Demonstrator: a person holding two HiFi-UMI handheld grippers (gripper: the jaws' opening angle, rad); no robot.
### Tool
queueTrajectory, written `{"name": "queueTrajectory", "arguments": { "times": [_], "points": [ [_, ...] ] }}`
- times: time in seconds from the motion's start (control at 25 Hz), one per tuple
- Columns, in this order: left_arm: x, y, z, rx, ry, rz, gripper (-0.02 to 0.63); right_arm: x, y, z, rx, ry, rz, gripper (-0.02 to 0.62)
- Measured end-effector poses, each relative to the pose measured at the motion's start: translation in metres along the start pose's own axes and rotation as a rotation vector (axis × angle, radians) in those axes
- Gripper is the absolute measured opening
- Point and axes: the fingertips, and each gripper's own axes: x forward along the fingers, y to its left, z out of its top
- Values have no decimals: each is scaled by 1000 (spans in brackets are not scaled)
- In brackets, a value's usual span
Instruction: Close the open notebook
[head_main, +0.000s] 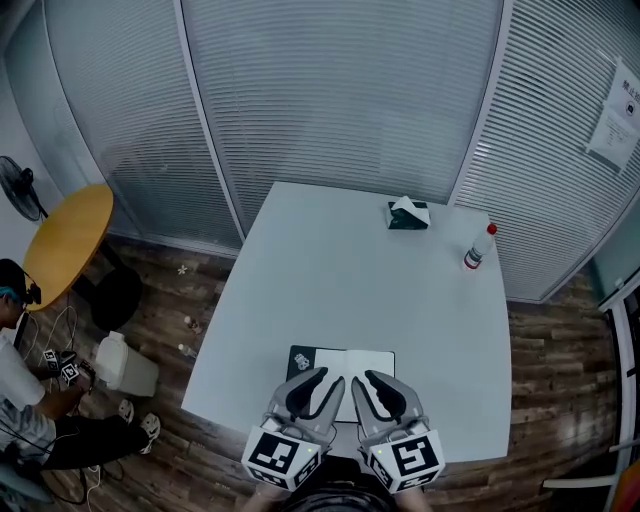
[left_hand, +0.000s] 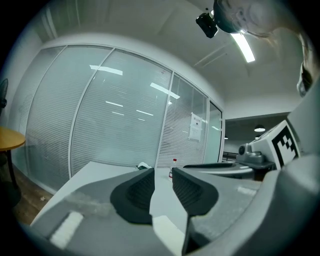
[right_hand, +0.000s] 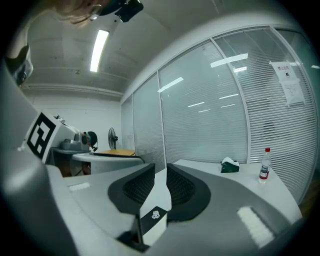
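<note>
left gripper: mine, low in the frame just left of centre in the head view; in its own view the jaws stand part open with a narrow gap, the pads pressing on nothing
right gripper: mine, just beside the left one at lower centre; in its own view the jaws are likewise a little apart and grip nothing
notebook: lies open and flat at the table's near edge, partly under both sets of my jaws; a white page shows below the left gap
black cover: sticks out at the notebook's left side; it shows below the right gap with a small pale mark on it
table: white, fills the middle of the frame
tissue box: dark green, near the far edge, right of centre
bottle: clear with a red cap, upright toward the far right corner, well apart from the notebook
person: sits on the floor at lower left
round table: yellow, at the left edge
glass wall: with blinds, across the top
</note>
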Motion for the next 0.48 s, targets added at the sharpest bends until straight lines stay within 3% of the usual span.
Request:
{"name": "queueTrajectory", "arguments": {
  "times": [0.48],
  "points": [
    [5, 41, -12, -16, 60, -45, 108, 32, -4, -23, 51, 58, -99, 75]
  ]
}}
